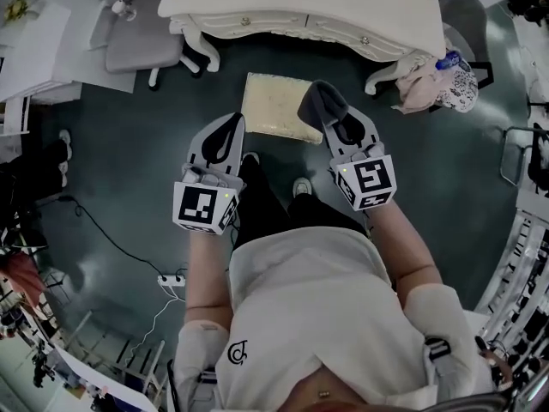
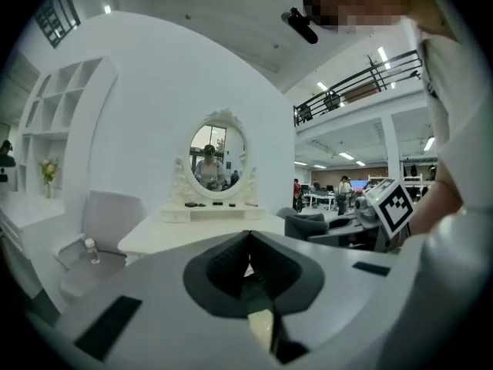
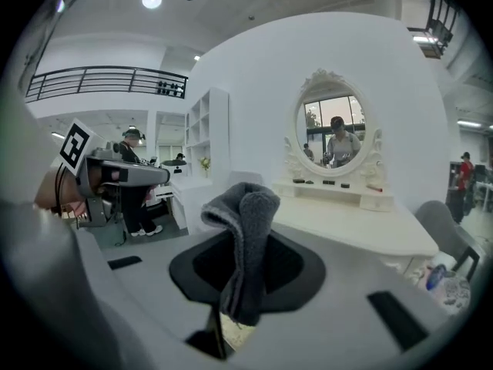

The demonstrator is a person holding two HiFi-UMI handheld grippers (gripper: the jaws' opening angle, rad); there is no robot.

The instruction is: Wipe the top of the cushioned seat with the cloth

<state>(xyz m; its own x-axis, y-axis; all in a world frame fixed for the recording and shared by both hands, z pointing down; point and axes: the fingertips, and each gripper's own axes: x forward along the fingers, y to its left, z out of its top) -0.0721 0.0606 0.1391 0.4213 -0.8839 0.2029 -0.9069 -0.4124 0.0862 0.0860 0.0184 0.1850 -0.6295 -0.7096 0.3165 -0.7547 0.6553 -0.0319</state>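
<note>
The cushioned seat (image 1: 273,106) is a beige square stool top on the dark floor, just in front of the white dressing table (image 1: 300,7). My right gripper (image 1: 333,120) hangs over the seat's right edge and is shut on a grey cloth (image 1: 320,103). In the right gripper view the cloth (image 3: 246,233) stands up folded between the jaws. A sliver of the seat (image 3: 235,331) shows below it. My left gripper (image 1: 230,134) is held left of the seat, its jaws closed together with nothing in them. In the left gripper view a strip of the seat (image 2: 262,326) shows under them.
A grey office chair (image 1: 137,41) stands at the back left. A pinkish bundle with a blue-capped bottle (image 1: 433,80) lies by the table's right leg. A power strip (image 1: 171,279) and cable lie on the floor at the left. Racks line the right edge.
</note>
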